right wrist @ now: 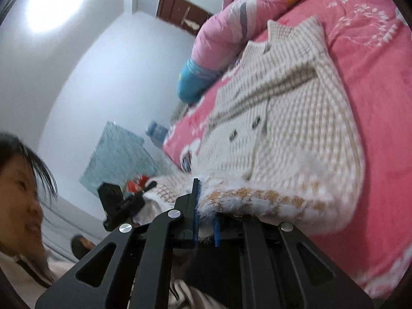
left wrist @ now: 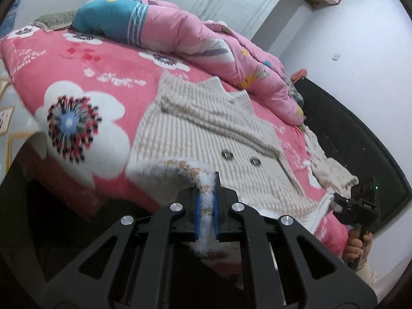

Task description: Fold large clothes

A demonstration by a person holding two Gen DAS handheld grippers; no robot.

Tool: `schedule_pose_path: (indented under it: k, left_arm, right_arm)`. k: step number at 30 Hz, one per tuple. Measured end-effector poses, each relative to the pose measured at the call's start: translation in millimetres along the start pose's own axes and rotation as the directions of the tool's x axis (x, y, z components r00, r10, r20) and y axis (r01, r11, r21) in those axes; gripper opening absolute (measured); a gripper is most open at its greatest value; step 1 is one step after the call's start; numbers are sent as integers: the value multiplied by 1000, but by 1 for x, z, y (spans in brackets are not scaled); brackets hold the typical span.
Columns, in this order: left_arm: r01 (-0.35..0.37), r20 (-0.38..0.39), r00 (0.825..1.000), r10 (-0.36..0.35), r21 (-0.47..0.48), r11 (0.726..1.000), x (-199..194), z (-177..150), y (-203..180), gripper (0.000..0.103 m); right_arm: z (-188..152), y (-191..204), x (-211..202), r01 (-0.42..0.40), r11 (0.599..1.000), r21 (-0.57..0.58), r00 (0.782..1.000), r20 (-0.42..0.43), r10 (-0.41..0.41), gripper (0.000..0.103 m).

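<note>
Bedroom setting is recorded: pale walls, a bed under a pink fleece blanket with large white flowers (left wrist: 77,77), and the work is done at the bed's near edge.

Nearest the lens in the left wrist view, the left gripper (left wrist: 206,206) is seen clamped on the fuzzy white-and-tan hem of a cream, beige-checked knitted cardigan with dark metal buttons (left wrist: 206,128). In the right wrist view the right gripper (right wrist: 205,225) is likewise closed on the same hem, further along it. Beyond the grippers, the cardigan is laid flat on the blanket, collar toward the far side, with one sleeve folded across the front.

Handling is judged as follows: the knit is soft, limp and stretchy, light to moderate in weight, not fragile, and the fuzzy pile is unlikely to slip. The hem corners are judged the best holds for a fold toward the collar; sag between the two holds is expected.

Farther back, a bunched pink quilt with a blue patterned end (left wrist: 180,31) is seen. Only the left view shows the dark headboard (left wrist: 360,141) and the hand holding the right gripper; only the right view shows the person and the left gripper from outside.
</note>
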State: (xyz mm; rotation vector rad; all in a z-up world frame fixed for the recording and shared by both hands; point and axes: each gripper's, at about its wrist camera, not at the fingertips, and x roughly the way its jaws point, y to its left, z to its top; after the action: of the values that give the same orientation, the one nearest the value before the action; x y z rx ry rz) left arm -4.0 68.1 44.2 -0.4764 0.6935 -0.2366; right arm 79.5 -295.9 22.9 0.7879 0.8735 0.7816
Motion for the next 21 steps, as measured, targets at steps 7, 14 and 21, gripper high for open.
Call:
schedule_pose_path:
  k: [7,14,21]
  left_arm:
    - [-13,-14,1000,13,-2,1000,58,58,11,7]
    - [-65,-49,997,67,31,997,119,98,21,8]
    - [-95,-155,983,95,11,995,174,104,47,20]
  right_arm:
    - [60,-26,14,-48,997,54,995,96,42,9]
    - [114,-70,-11,-38,996,80,983,182,23,9]
    - [137,-135,17,118,969,218,987,85,-139,11]
